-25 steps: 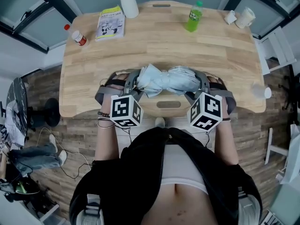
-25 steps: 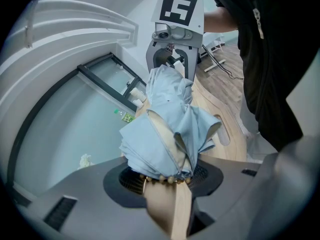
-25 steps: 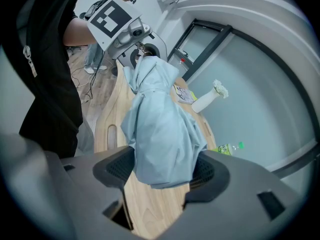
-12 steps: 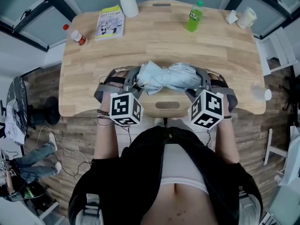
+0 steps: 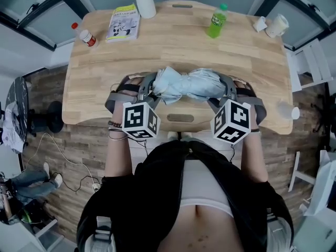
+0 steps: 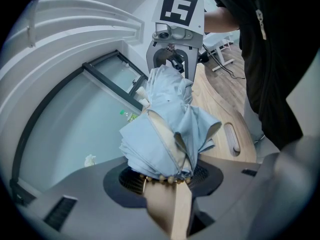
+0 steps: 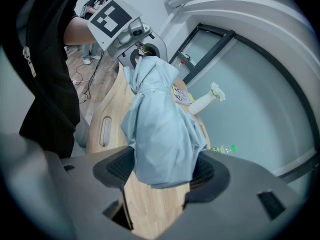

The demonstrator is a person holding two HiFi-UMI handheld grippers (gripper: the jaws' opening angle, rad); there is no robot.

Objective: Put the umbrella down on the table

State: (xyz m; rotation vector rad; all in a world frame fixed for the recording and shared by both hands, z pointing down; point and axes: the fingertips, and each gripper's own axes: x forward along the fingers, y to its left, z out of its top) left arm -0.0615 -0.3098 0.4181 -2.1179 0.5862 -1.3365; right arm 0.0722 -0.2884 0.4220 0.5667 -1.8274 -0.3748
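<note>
umbrella (image 5: 186,85): pale blue, folded, loosely bunched | pose: level, crosswise | place: over table (image 5: 236,51) near edge, ends clamped in left gripper (image 5: 149,88) and right gripper (image 5: 227,91) | table: light wood

1. The left gripper (image 5: 149,90) pointed forward and downward, its jaws clamped on one end of the folded umbrella (image 5: 186,85).
2. The right gripper (image 5: 227,91) mirrored it, its jaws pressed on the other end.
3. The left forearm (image 5: 118,154) and right forearm (image 5: 254,156) reached forward from the torso, roughly parallel and well apart.
4. Each gripper's marker cube sat nearest the body, angled upward.
</note>
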